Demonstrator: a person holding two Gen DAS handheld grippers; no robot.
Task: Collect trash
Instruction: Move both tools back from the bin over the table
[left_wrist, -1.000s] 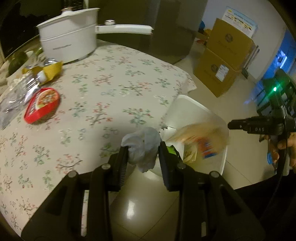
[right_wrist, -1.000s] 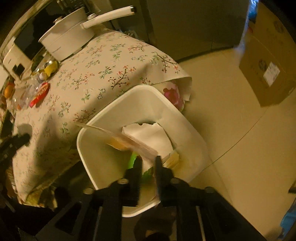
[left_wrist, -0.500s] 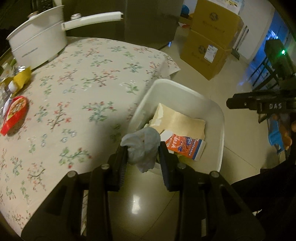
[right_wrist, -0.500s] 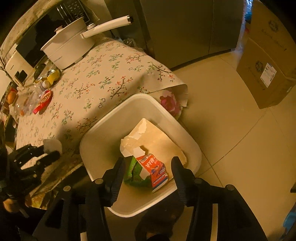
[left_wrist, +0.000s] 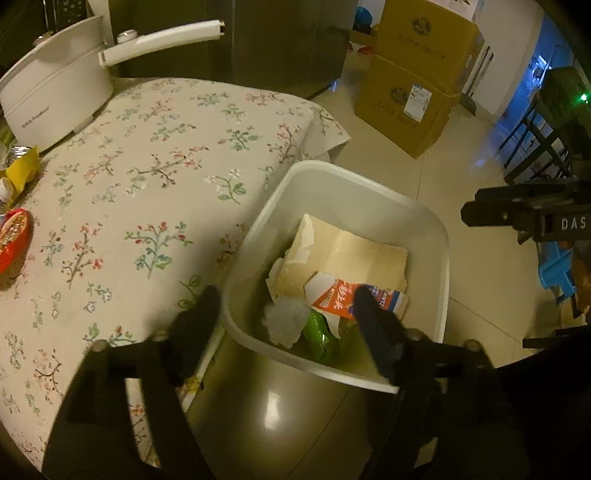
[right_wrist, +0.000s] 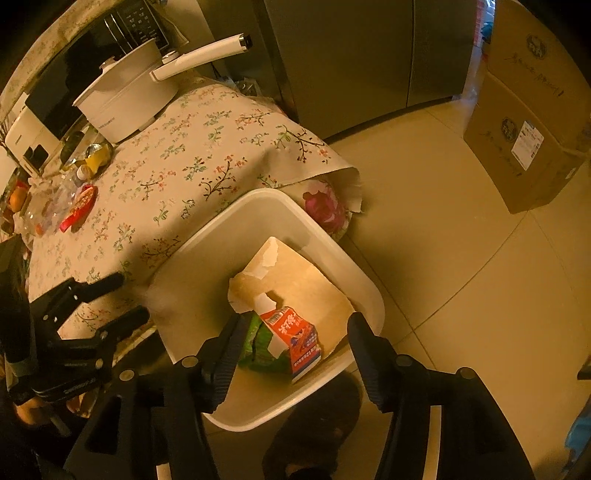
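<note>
above the white bin (left_wrist: 441, 258), the left gripper (left_wrist: 286, 314) hangs with its fingers spread wide and nothing between them. a crumpled tissue (left_wrist: 286, 319) shows just below it, inside the bin at the near wall, touching a green wrapper (left_wrist: 321, 338). beside these lie a red and white carton (left_wrist: 345, 299) and a torn sheet of brown paper (left_wrist: 354, 254). the right gripper (right_wrist: 291, 334) is also released over the bin, its fingers apart, with the carton and wrapper showing between them. beside the bin stands the table (left_wrist: 155, 170) with a flowered cloth, carrying a white pot (left_wrist: 51, 92) and a red packet (left_wrist: 13, 238) at its far side.
</note>
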